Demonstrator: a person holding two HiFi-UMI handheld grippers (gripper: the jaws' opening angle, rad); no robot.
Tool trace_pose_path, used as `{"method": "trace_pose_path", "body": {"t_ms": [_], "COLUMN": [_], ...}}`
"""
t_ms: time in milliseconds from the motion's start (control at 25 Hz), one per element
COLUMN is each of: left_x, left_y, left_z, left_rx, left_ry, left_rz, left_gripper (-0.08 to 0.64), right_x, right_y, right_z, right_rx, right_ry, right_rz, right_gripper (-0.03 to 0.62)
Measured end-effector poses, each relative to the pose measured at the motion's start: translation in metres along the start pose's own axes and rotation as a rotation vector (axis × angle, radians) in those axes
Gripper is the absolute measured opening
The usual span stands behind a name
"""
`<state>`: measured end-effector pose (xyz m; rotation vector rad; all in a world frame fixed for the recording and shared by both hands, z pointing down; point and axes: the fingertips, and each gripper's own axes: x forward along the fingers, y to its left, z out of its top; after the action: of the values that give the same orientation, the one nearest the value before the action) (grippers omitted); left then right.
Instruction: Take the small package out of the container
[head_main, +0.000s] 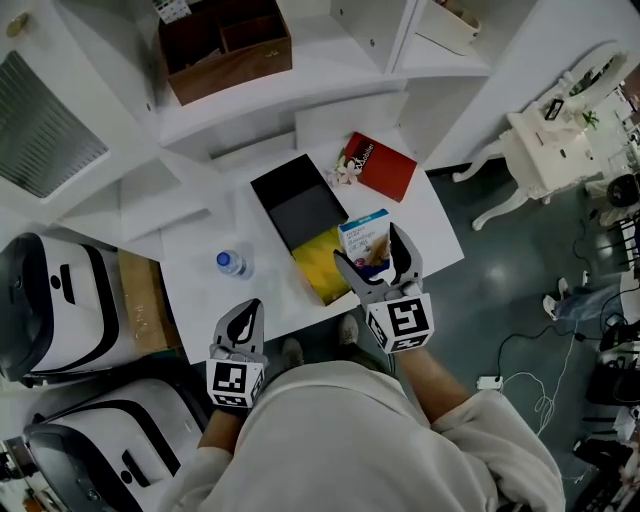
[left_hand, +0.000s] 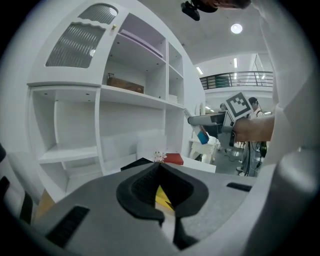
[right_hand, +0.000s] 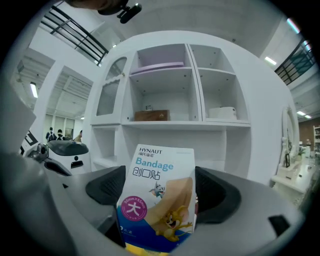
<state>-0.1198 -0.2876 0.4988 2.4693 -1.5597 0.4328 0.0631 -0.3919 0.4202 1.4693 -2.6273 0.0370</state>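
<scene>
The right gripper pinches the small package between its 2 jaws and holds it upright, lifted clear above the yellow container. In the head view, that gripper and the package cover the container's near right part, so only its yellow inside shows on the left. In the right gripper view, the package's bottom edge is cut off behind the jaws.

The package front reads "HYNAUT", "Bandage" and "创口贴". A pink circle on it carries "大", with small print that appears to say 90mm×65mm. Below that is a cartoon cat and mouse on a blue band.

The left gripper hangs at the near edge of the white table. Its 2 jaws are pressed together at the tips and nothing is between them. Through the slot between the jaws behind the tips, a sliver of yellow shows in the left gripper view.

A black box lies touching the far end of the yellow container. Whether it is a lid or a separate tray cannot be told. Behind it lies a red box with white script too small to read. A water bottle with a blue cap stands left of the container, seen only from above. A brown wooden box sits on the white shelf, cut off by the top of the frame.
</scene>
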Motion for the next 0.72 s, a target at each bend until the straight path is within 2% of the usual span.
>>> {"method": "trace_pose_path", "body": {"t_ms": [320,720], "left_x": [0.002,-0.002], "left_y": [-0.009,-0.012], "left_z": [0.009,0.011], "left_rx": [0.022,0.034], "left_ry": [-0.022,-0.027], "left_rz": [-0.031,-0.038], "left_gripper": [0.008,0.008], "right_x": [-0.022,-0.036], "right_y": [0.001,0.008], "right_z": [0.032,0.041], "right_rx": [-0.014,-0.009], "right_ry": [-0.091,-0.124], "right_rz": [-0.019,-0.017], "right_gripper": [0.445,0.445]}}
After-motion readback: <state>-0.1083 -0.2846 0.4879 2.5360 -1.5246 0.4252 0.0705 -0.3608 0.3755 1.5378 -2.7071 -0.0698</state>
